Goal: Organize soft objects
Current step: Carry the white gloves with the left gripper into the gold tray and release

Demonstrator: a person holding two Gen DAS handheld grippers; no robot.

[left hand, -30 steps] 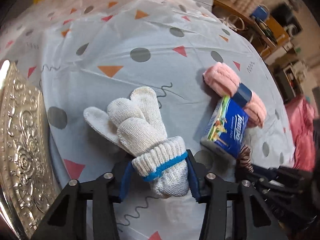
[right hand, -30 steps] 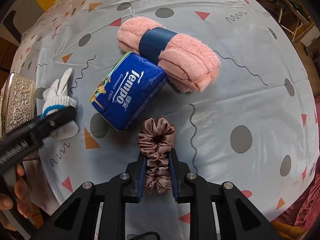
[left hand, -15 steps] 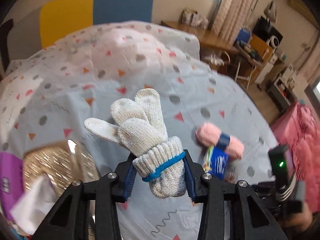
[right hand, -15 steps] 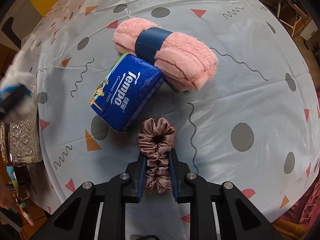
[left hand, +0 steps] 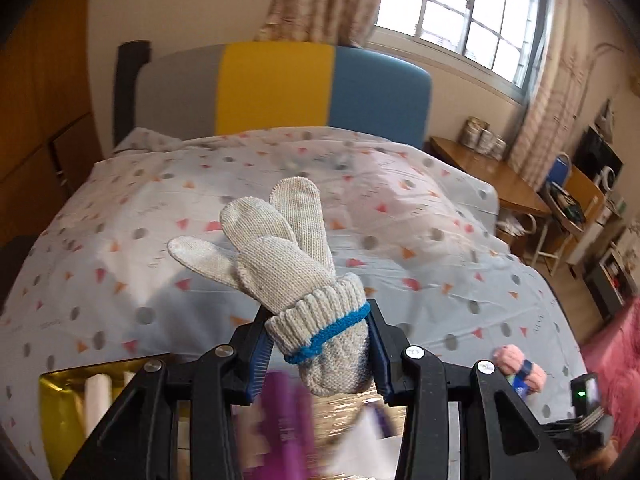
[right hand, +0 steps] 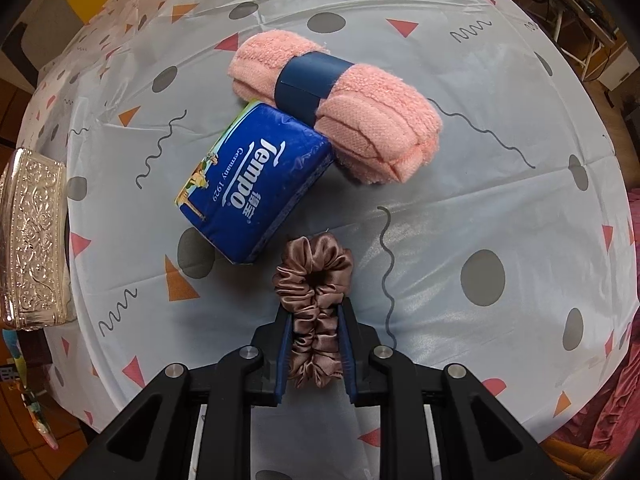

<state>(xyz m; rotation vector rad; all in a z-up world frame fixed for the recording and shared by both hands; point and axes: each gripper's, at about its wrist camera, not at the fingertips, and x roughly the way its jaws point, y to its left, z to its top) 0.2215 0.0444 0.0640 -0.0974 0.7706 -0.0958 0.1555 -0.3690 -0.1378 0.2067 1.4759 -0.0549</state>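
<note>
My left gripper [left hand: 318, 344] is shut on the cuff of a cream knit glove [left hand: 280, 252] with a blue band, held up in the air above the bed, its fingers pointing away. Below it lies a gold box [left hand: 60, 392] holding blurred purple and white things. My right gripper [right hand: 314, 344] points down at the bed and is shut on a brown satin scrunchie [right hand: 314, 280]. Just beyond the scrunchie lie a blue Tempo tissue pack [right hand: 248, 184] and a rolled pink towel [right hand: 340, 104] with a dark blue band. The towel [left hand: 520, 368] also shows small at the lower right of the left wrist view.
The bed has a pale sheet [right hand: 480, 184] with dots and triangles. An embossed gold box [right hand: 34, 236] sits at its left edge. A grey, yellow and blue headboard [left hand: 280, 88] stands at the far end; a wooden desk [left hand: 488, 176] and a window are on the right.
My left gripper lifted the glove off the sheet and swung left toward the gold box, tilting up so the headboard and window came into view. The right gripper and scrunchie stayed still.
</note>
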